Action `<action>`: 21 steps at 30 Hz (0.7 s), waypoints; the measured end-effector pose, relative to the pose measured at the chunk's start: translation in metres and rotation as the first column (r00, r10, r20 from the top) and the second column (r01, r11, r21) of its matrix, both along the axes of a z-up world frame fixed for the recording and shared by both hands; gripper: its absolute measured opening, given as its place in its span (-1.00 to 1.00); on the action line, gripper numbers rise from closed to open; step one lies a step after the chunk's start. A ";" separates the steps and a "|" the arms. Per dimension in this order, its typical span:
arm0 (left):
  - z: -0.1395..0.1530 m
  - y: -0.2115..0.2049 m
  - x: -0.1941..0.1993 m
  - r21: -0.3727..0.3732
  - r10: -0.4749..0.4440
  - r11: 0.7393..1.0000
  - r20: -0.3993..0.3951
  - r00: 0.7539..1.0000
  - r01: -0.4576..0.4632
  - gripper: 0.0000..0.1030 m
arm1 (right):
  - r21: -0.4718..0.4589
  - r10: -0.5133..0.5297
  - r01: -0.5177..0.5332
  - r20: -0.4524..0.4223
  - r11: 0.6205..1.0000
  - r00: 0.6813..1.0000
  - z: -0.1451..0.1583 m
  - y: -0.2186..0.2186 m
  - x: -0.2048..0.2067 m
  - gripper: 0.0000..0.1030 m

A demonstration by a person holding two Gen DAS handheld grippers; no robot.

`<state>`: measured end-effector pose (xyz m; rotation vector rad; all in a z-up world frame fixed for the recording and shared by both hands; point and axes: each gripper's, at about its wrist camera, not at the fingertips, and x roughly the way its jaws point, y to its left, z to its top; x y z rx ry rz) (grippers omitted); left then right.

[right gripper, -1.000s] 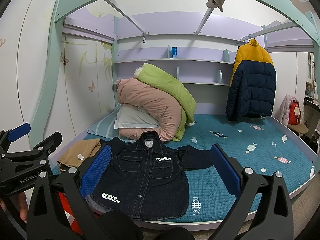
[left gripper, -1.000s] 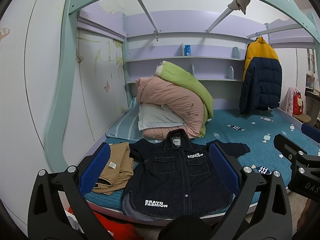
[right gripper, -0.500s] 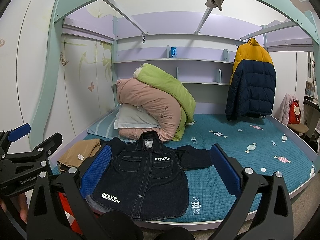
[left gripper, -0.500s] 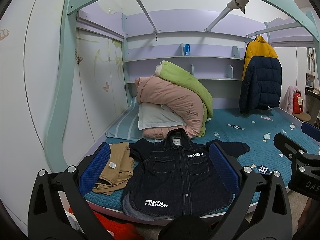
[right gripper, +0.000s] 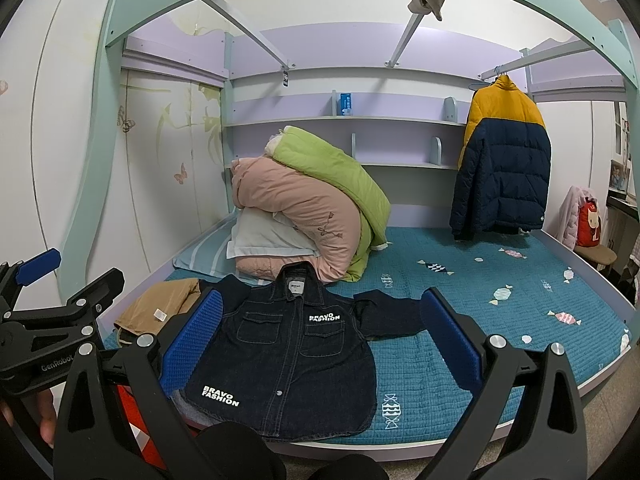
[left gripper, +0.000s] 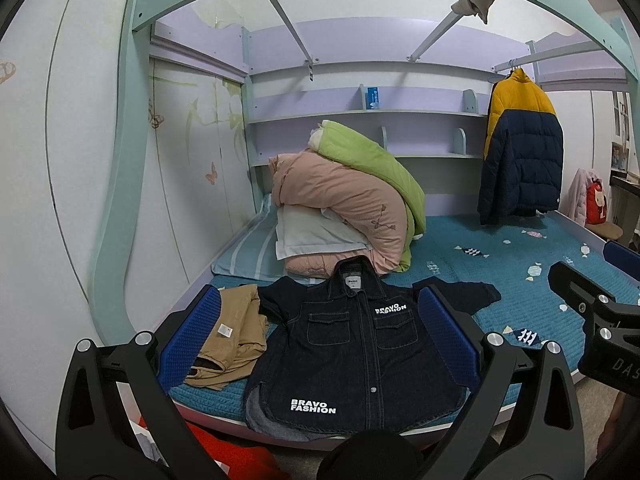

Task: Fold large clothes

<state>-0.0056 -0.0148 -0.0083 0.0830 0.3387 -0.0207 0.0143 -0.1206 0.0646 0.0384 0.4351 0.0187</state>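
A dark denim jacket (left gripper: pixel 352 348) printed "BRAVO FASHION" lies flat, front up, at the near edge of the bed; it also shows in the right wrist view (right gripper: pixel 296 356). Its right sleeve stretches out over the teal bedspread (right gripper: pixel 480 312). My left gripper (left gripper: pixel 320 336) is open and empty, held in front of the bed above the jacket's hem. My right gripper (right gripper: pixel 320 336) is open and empty, at the same distance, to the right of the left one. Neither touches the jacket.
A crumpled tan garment (left gripper: pixel 236 332) lies left of the jacket. Piled pink and green quilts (left gripper: pixel 352 200) with pillows sit behind it. A yellow and navy puffer jacket (left gripper: pixel 520 148) hangs at the right. Something red (left gripper: pixel 236 456) lies on the floor below the bed edge.
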 end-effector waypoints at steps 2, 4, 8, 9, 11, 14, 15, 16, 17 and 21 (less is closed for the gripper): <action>0.000 -0.001 0.000 0.002 0.000 1.000 0.000 1.000 0.000 0.91 | 0.001 0.000 0.000 0.001 1.000 1.000 0.000 0.000 0.000 0.86; -0.001 0.000 0.000 0.002 0.000 1.000 0.000 1.000 0.000 0.91 | 0.000 0.000 0.000 0.000 1.000 1.000 0.000 0.000 0.000 0.86; -0.001 -0.001 0.000 0.003 0.001 1.000 0.000 1.000 -0.001 0.91 | 0.001 0.000 0.000 0.000 1.000 1.000 -0.001 0.000 0.001 0.86; -0.001 -0.001 0.000 0.003 0.001 1.000 -0.001 1.000 -0.001 0.91 | 0.002 -0.001 0.001 -0.002 1.000 1.000 0.000 0.000 0.000 0.86; -0.003 -0.001 -0.001 0.003 0.000 1.000 -0.003 1.000 0.000 0.91 | 0.003 -0.001 0.001 -0.004 1.000 1.000 0.000 -0.002 0.000 0.86; -0.006 0.001 -0.002 0.005 0.003 1.000 -0.006 1.000 -0.003 0.91 | 0.004 -0.002 0.002 -0.005 1.000 1.000 0.000 -0.003 0.000 0.86; -0.007 0.002 0.000 0.006 0.002 1.000 -0.009 1.000 -0.002 0.91 | 0.005 -0.001 0.001 -0.006 1.000 1.000 0.000 -0.003 0.000 0.86; -0.008 0.003 0.000 0.006 0.003 1.000 -0.009 1.000 -0.003 0.91 | 0.005 -0.001 0.001 -0.007 1.000 1.000 -0.002 -0.004 0.000 0.86; -0.008 0.004 0.002 0.007 0.004 1.000 -0.011 1.000 -0.004 0.91 | 0.005 0.000 0.000 -0.008 1.000 1.000 -0.002 -0.004 0.000 0.86; -0.011 0.006 0.008 0.009 0.007 1.000 -0.020 1.000 -0.007 0.91 | 0.009 0.002 -0.002 -0.017 1.000 1.000 -0.007 -0.006 0.004 0.86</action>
